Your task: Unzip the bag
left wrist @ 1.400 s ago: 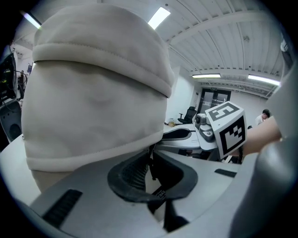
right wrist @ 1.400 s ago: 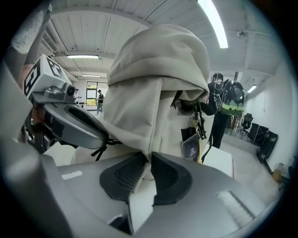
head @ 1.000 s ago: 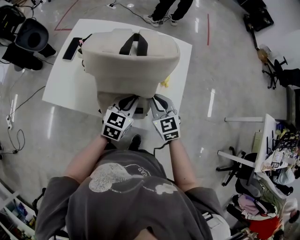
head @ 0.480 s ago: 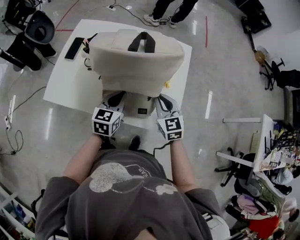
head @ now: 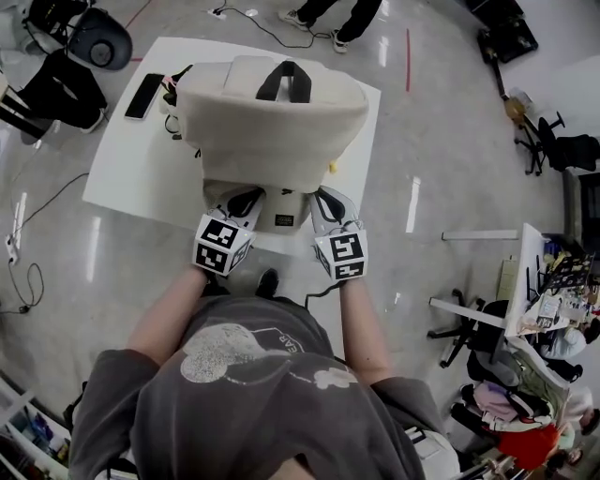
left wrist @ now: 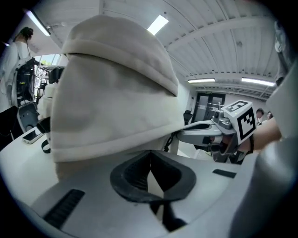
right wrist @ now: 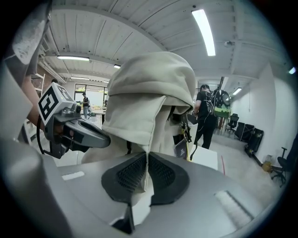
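Note:
A cream backpack [head: 272, 122] with a black top handle [head: 284, 82] stands on a white table [head: 131, 159]. Both grippers are at its lower front, either side of the front pocket with a small black label [head: 284, 221]. My left gripper [head: 246, 200] [left wrist: 150, 157] is shut, its tips against the bag's lower edge; I cannot tell whether anything is pinched. My right gripper [head: 323, 199] [right wrist: 147, 160] is shut on a fold of the bag's cream fabric [right wrist: 149, 97], which runs down between its pads. Each gripper shows in the other's view: the right gripper [left wrist: 186, 134] and the left gripper [right wrist: 88, 135].
A black phone [head: 144, 96] lies at the table's far left corner, cables beside it. A small yellow thing [head: 331, 169] sits by the bag's right side. A person's legs [head: 319, 14] stand beyond the table. Chairs [head: 94, 37] and desks stand on the floor around.
The grippers have moved a little apart, so the front pocket and its label now show between them. The left gripper went left, then slightly back right.

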Available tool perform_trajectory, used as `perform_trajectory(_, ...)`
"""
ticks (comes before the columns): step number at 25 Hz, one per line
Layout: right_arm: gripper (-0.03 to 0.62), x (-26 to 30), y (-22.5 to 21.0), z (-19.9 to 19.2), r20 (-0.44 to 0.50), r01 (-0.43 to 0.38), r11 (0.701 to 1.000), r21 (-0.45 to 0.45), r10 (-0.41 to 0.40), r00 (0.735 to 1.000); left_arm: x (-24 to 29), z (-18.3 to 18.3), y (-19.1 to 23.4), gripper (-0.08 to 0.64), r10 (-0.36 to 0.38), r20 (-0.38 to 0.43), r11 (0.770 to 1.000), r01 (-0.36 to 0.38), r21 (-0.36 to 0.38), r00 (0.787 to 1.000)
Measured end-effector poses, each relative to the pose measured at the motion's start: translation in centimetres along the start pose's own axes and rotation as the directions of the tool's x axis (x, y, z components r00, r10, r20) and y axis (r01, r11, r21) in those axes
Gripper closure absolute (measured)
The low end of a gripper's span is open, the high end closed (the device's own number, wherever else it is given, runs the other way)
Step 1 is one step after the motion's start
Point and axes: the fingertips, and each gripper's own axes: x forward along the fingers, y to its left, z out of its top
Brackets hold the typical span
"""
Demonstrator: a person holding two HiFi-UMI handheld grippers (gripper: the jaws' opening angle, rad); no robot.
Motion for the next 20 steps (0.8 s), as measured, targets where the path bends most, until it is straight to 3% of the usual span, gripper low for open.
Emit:
perform_trajectory(2,0.574,-0.1,0.1,0.0,0.0,-0.002,1.0,-0.002,0.002,1.0,1.2,-0.3,-1.6,0.531,-0.05,-0.012,0.999,0.05,0.019,0.999)
perform_trajectory(4,0.574,-0.1,0.1,0.0,0.0,-0.007,1.0,-0.004,0.007,1.0,2.4,-0.6,-3.1,0.426,-0.091,-0.032,0.994,0.093,0.059,0.995)
perform_trajectory(7,0.574,-0.3,0.2,-0.1,0.003,-0.013,1.0,-0.008,0.013,1.0,4.0,-1.0,-4.6,0.38,-0.111,-0.064,0.982,0.119,0.147,0.992)
perform_trajectory(12,0.574,-0.6,0.3,0.0,0.003,-0.021,1.0,-0.013,0.021,1.0,5.7,-0.9,-5.8,0.387,-0.109,-0.075,0.98,0.12,0.16,0.991)
perform_trajectory(14,0.574,-0.6,0.3,-0.1,0.007,-0.025,1.0,-0.013,0.025,1.0,6.1,-0.8,-5.6,0.445,-0.087,-0.069,0.983,0.097,0.156,0.994)
perform_trajectory(15,0.575,-0.7,0.2,-0.1,0.009,-0.028,1.0,-0.014,0.028,1.0,6.1,-0.7,-5.5,0.517,-0.079,-0.064,0.984,0.088,0.153,0.995)
perform_trajectory(20,0.574,-0.7,-0.1,-0.3,0.005,-0.03,0.999,-0.016,0.03,1.0,5.3,-0.7,-4.6,0.518,-0.062,-0.053,0.991,0.068,0.116,0.997)
